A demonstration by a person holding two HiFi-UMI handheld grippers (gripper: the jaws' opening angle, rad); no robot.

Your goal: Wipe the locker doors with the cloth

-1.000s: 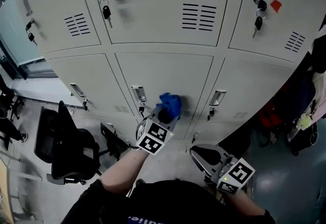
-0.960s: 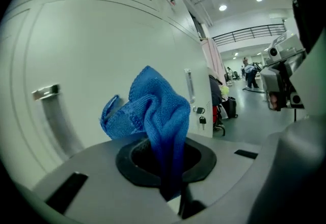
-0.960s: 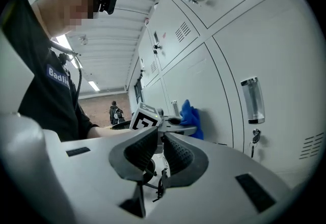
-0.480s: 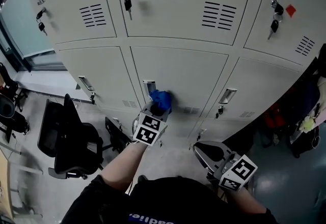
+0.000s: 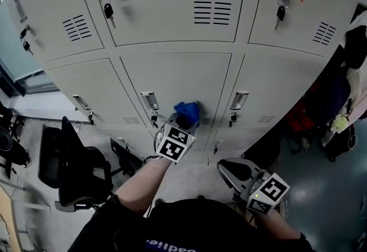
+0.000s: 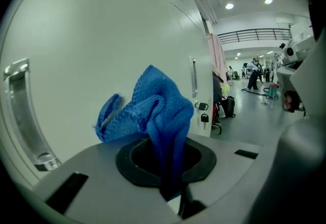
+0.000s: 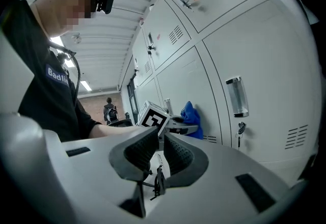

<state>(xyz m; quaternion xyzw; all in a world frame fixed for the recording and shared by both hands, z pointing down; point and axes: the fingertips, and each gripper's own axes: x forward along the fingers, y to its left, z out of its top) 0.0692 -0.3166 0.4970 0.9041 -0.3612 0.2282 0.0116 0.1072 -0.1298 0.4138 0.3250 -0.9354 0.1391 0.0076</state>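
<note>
Black chair [image 5: 74, 168] on floor [image 5: 318, 199]

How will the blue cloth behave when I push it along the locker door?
Probably floppy: the blue cloth bunches in loose folds beyond the left gripper. Its knitted weave likely drags rather than slides on the locker door. Looks light; only the pinched part seems secure.

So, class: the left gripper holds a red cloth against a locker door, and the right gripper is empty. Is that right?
No: the cloth is blue, not red, as the left gripper view shows. The left gripper does hold it against a locker door, and the right gripper is empty.
</note>
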